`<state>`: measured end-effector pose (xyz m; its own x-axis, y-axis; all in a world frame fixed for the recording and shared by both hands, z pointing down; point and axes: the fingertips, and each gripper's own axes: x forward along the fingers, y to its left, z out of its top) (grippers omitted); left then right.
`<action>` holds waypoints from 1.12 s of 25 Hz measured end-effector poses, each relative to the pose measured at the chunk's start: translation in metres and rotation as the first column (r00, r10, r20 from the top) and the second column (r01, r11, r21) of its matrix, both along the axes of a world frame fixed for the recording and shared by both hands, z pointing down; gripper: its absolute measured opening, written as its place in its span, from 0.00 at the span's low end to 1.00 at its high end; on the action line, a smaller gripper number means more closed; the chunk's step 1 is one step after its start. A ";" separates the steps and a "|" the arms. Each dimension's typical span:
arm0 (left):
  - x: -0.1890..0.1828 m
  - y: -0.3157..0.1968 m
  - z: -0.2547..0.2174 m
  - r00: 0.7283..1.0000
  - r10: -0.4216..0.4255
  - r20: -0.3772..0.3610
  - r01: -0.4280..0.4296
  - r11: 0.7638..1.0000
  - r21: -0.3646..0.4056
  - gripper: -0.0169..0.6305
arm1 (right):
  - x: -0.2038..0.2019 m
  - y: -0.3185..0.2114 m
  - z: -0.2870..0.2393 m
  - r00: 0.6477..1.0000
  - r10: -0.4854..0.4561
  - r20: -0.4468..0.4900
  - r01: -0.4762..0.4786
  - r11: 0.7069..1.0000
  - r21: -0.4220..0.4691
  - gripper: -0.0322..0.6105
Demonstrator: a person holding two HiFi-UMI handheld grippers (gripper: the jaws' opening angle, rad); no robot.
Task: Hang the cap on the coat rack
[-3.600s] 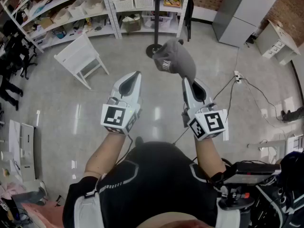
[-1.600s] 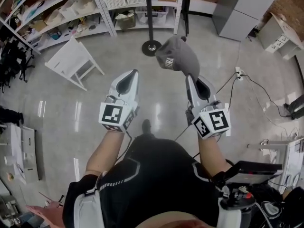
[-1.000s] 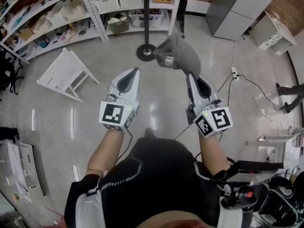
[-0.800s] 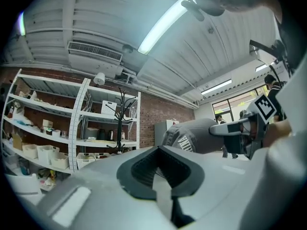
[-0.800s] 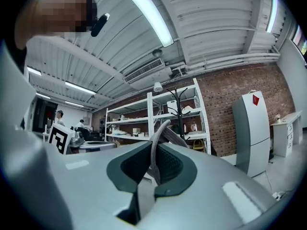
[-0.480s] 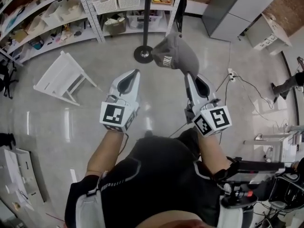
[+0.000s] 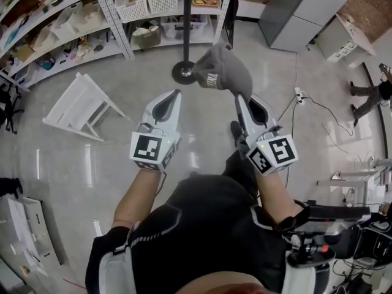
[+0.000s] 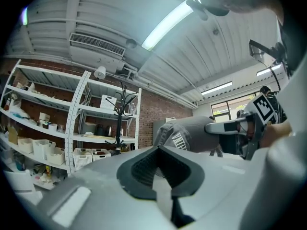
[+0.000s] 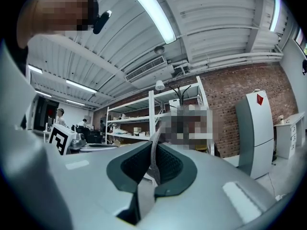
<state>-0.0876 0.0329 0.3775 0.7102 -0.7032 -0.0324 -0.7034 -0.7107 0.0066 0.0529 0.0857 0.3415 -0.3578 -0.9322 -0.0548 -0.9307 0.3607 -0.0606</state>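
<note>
Since half a second ago, a dark shoe (image 7: 236, 131) has stepped forward under the right tool (image 7: 240, 97). The white chair (image 7: 82, 106) on the floor has stayed about where it was, at the left of the head view. The cap has not moved in its grip.

I see the grey cap (image 7: 222, 72) held up in the air, above the floor. The right tool is pinched shut on it. In the right gripper view, the thin edge of the cap (image 9: 154, 150) sits squeezed between the two jaws. The rest of the cap there is covered by a blurry patch.

The left tool (image 7: 176, 94) is beside the right one and apart from it. Its jaws are closed together with nothing in them. It does not touch the cap.

The coat rack (image 7: 185, 29) is a black pole with a round foot. It stands on the floor in front of the shelves (image 7: 110, 11). In the head view, the foot shows just left of the cap. In the left gripper view, the coat rack (image 8: 120, 114) and its hooks stand to the left of the cap (image 8: 184, 134). The cap is not on a hook yet.
</note>
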 end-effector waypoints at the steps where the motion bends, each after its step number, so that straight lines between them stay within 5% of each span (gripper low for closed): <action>1: 0.004 -0.001 0.000 1.000 -0.001 0.004 0.001 1.000 0.000 0.03 | 0.004 -0.003 0.001 1.000 -0.005 0.002 0.005 1.000 -0.002 0.09; 11: 0.018 -0.058 -0.003 0.997 -0.066 0.032 0.066 0.998 0.008 0.03 | 0.024 -0.067 0.001 0.996 -0.077 0.054 0.076 0.997 0.025 0.09; 28: 0.120 -0.185 -0.051 0.992 -0.102 0.072 0.095 0.991 0.096 0.03 | 0.121 -0.192 -0.058 0.981 -0.180 0.074 0.168 0.976 0.141 0.09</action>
